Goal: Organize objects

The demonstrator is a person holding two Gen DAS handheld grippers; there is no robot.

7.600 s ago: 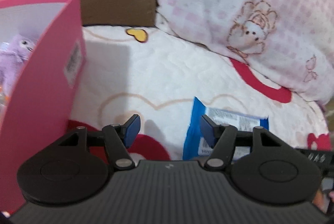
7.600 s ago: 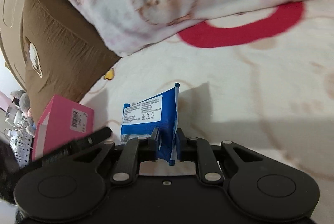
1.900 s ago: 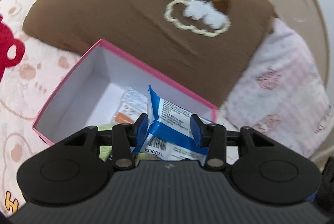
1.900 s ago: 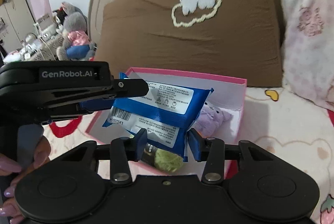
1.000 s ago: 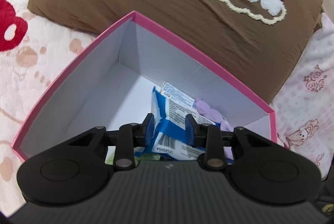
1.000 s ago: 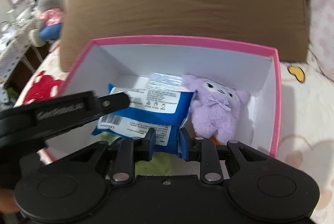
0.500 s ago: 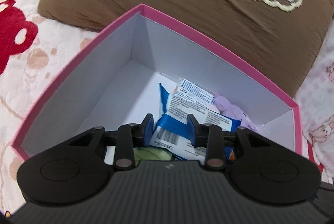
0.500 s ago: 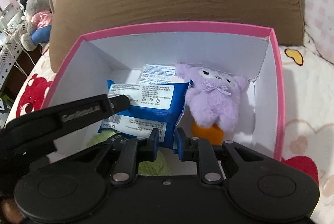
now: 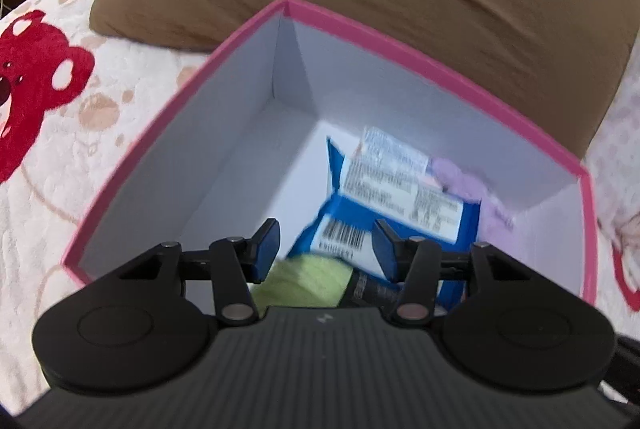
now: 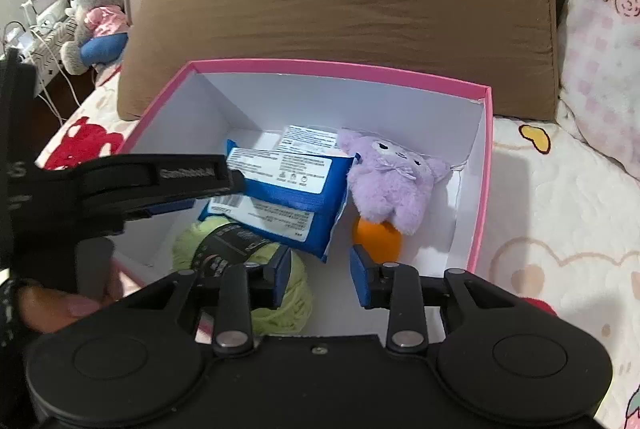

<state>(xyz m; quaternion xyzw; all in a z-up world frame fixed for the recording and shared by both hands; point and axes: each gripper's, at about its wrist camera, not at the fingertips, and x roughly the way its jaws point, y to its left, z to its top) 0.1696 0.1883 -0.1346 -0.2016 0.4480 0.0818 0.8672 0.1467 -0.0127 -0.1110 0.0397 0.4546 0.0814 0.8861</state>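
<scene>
A pink box (image 9: 400, 41) (image 10: 340, 67) with white walls stands on the bed. Inside it lie a blue packet (image 9: 404, 205) (image 10: 288, 189), a green yarn ball (image 9: 304, 277) (image 10: 244, 269), a purple plush (image 9: 472, 189) (image 10: 392, 181) and an orange ball (image 10: 376, 237). The packet rests tilted on the yarn. My left gripper (image 9: 326, 243) is opening; the packet's barcode end sits between its pads without touching them. In the right wrist view its fingers (image 10: 180, 175) reach in from the left. My right gripper (image 10: 320, 273) is opening too, just behind the packet's near corner, with nothing held.
A brown pillow (image 10: 340, 9) leans behind the box, with a pink-checked pillow (image 10: 600, 49) to its right. The bedspread (image 9: 60, 149) has red bear prints. Stuffed toys (image 10: 94, 17) sit far left. A hand (image 10: 60, 305) holds the left gripper.
Both grippers have let go of the blue packet, and their jaws have parted. The packet now lies in the box. The right gripper has drawn back and up a little.
</scene>
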